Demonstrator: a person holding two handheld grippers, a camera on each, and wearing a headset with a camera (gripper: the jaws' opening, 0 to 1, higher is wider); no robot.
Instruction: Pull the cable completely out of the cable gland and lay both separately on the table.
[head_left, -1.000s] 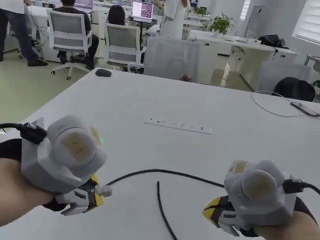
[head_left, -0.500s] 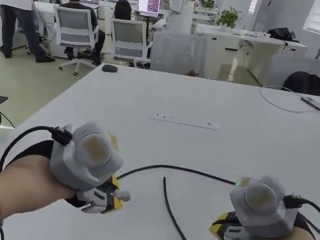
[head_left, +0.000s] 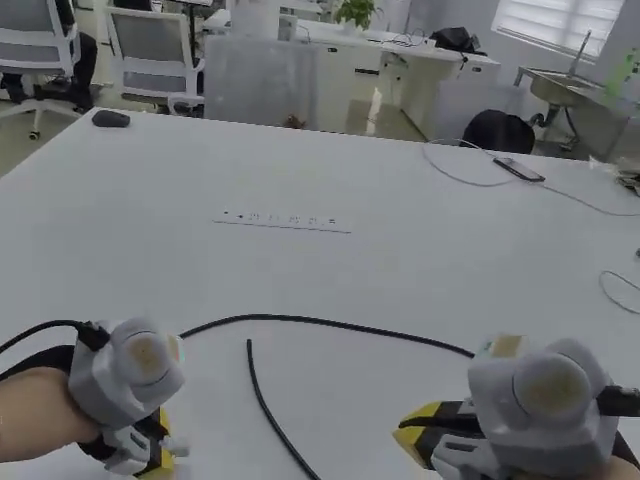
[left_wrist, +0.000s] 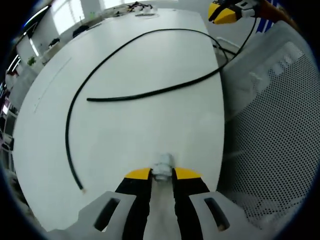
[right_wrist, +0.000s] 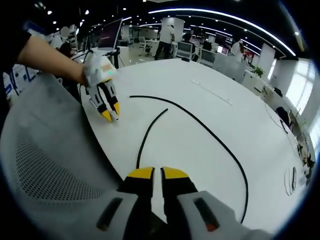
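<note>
Starting with the white table (head_left: 400, 270): big bare top, so there is plenty of room to set the two parts well apart.

Black cable (head_left: 320, 320) lies flat on it in one long loose loop. In the left gripper view both its ends show bare and free, with nothing threaded on either. It looks thin, limp and matte, with no kinks. It sits between the two grippers and nearer the person's edge of the table. Judged: the cable is already out of the gland and laid down.

Right gripper (right_wrist: 156, 172) hangs low over the near edge, right of the loop. Its jaws are drawn narrow, only a slit between them, and nothing shows in that slit. One strand of cable runs up close to its left jaw tip; contact there cannot be told. It probably stays close in case the cable needs steadying.

Left gripper (left_wrist: 161, 175) is at the near left edge, jaws clamped on the cable gland (left_wrist: 163, 165). The gland is a small white plastic piece, pinched between the yellow tips with its end poking out forward. It is held well apart from the cable, likely so it lands as a separate item. Whether it touches the tabletop cannot be told. Judged: setting the gland down is what remains.
</note>
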